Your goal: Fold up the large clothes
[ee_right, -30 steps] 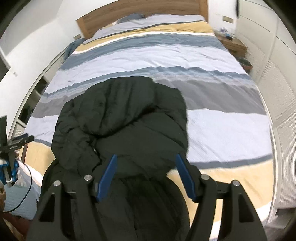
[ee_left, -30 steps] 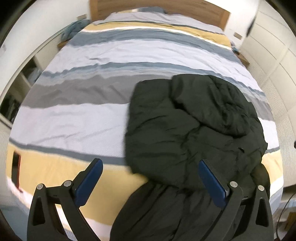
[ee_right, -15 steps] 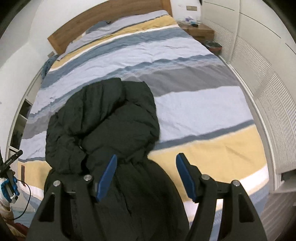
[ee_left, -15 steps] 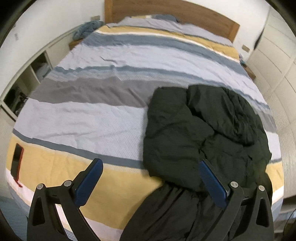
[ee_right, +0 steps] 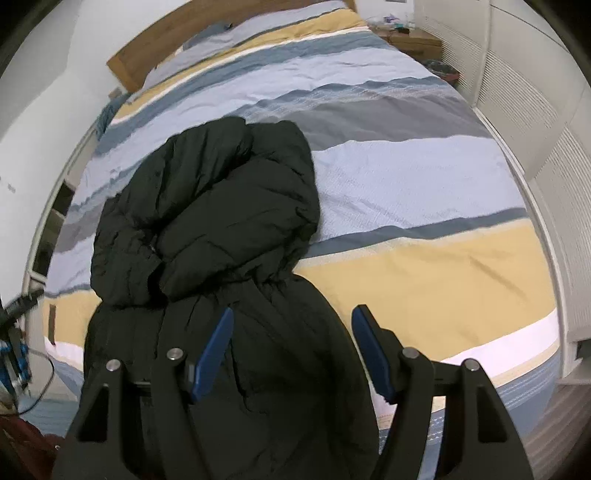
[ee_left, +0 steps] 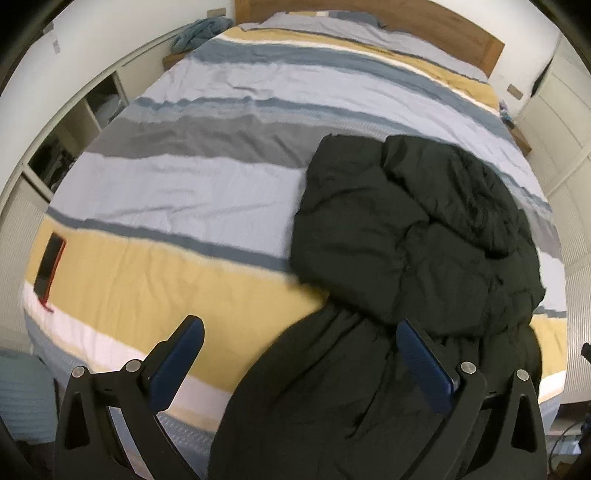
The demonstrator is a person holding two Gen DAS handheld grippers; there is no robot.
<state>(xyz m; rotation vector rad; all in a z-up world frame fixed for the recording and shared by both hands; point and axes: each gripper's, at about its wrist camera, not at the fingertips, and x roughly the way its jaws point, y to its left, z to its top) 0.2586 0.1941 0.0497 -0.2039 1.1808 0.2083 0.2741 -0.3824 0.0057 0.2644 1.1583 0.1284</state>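
Looking down from the left wrist camera first: a big black puffer coat (ee_left: 413,251) is sprawled on the bed (ee_left: 207,177), over toward the right side and near the foot end. Its upper half is bunched into a thick, lumpy heap with the hood flopped on top, and the lower half runs down over the foot edge of the mattress. The fabric is matte, quilted and padded, full of soft creases. The duvet under it is crinkly cotton-looking stuff in wide stripes of pale lilac, grey, blue-grey and mustard yellow. A wooden headboard (ee_left: 443,26) sits at the far end, and a dark flat phone-like thing with a red edge (ee_left: 50,266) lies near the left edge of the bed. The left gripper (ee_left: 299,354) is spread wide, blue pads on black fingers, nothing between them; its right pad sits over the coat's lower part, whether it's touching is hard to say.

Right wrist camera: same coat (ee_right: 221,221), now on the left of the bed, hood end pointing toward the headboard. The skirt has a gathered waist seam and falls off the foot edge in long folds. The right gripper (ee_right: 291,350) is also parted, holding nothing, its left pad over the coat and its right pad over the yellow stripe.
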